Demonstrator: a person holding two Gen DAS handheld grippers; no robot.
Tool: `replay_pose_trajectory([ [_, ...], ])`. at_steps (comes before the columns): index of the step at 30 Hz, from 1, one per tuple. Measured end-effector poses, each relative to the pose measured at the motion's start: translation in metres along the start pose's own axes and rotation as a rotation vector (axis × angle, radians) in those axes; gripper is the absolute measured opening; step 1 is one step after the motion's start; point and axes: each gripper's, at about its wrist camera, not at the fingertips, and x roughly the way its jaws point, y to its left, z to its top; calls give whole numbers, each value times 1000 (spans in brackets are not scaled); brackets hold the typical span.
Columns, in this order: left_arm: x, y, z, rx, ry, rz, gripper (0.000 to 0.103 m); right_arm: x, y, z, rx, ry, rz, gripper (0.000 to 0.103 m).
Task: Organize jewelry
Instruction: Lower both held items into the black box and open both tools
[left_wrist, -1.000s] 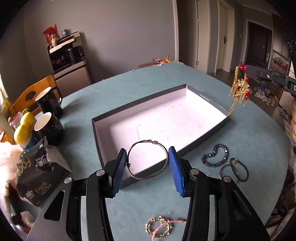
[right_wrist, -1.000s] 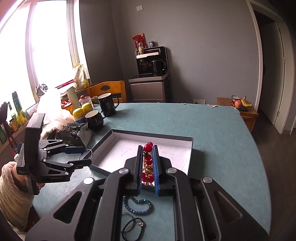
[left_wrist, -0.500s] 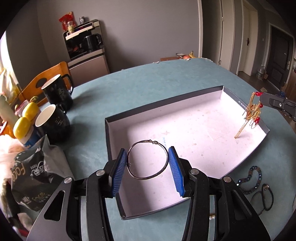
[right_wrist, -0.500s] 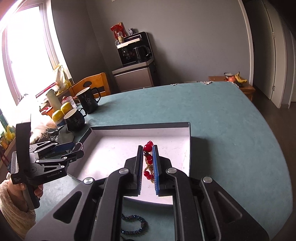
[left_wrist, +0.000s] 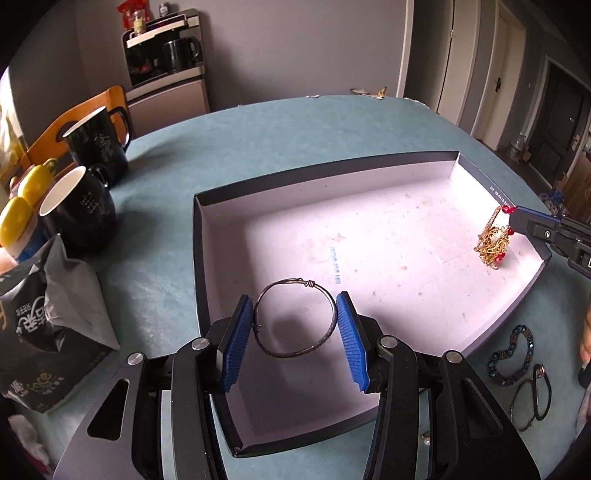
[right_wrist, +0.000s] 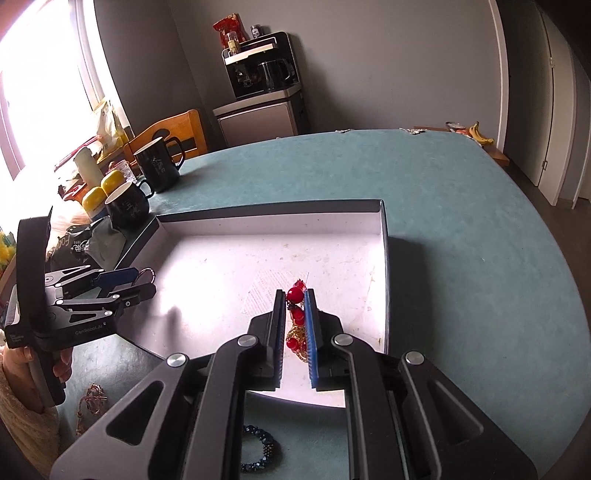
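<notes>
A shallow dark box with a white floor (left_wrist: 369, 229) lies open on the teal table. My left gripper (left_wrist: 295, 325) is shut on a thin metal wire bangle (left_wrist: 291, 354) and holds it over the box's near left part. My right gripper (right_wrist: 295, 314) is shut on a gold chain with red beads (right_wrist: 294, 295), which hangs down onto the box floor (right_wrist: 229, 266) at its right side; the chain (left_wrist: 493, 243) also shows in the left wrist view.
Two black mugs (left_wrist: 79, 214) (left_wrist: 99, 142), yellow-capped bottles (left_wrist: 16, 221) and a snack bag (left_wrist: 48, 317) stand left of the box. A dark beaded bracelet (left_wrist: 511, 354) and black hair ties (left_wrist: 532, 398) lie right of it. A pink-gold bracelet (right_wrist: 92, 400) lies near the front edge.
Both grippers moved forward and down over the box. The gold chain dropped from hanging above the box's right rim to touching its floor. The bangle now sits over the box floor.
</notes>
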Motion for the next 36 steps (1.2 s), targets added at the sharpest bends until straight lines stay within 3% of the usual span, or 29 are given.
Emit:
replay_pose_trajectory([
  [12, 9, -13, -2, 32, 48, -23, 49, 12, 8, -2, -45, 47, -25, 10],
  [28, 8, -16, -2, 41, 37, -18, 50, 19, 2, -6, -30, 73, -33, 10],
  [32, 7, -15, -2, 43, 28, -3, 54, 16, 0, -5, -16, 57, -27, 10],
  [35, 2, -15, -2, 27, 20, -32, 59, 10, -2, -4, -3, 28, -13, 17],
  [36, -2, -15, -1, 26, 7, -27, 62, 7, -3, -4, 0, 13, -9, 27],
])
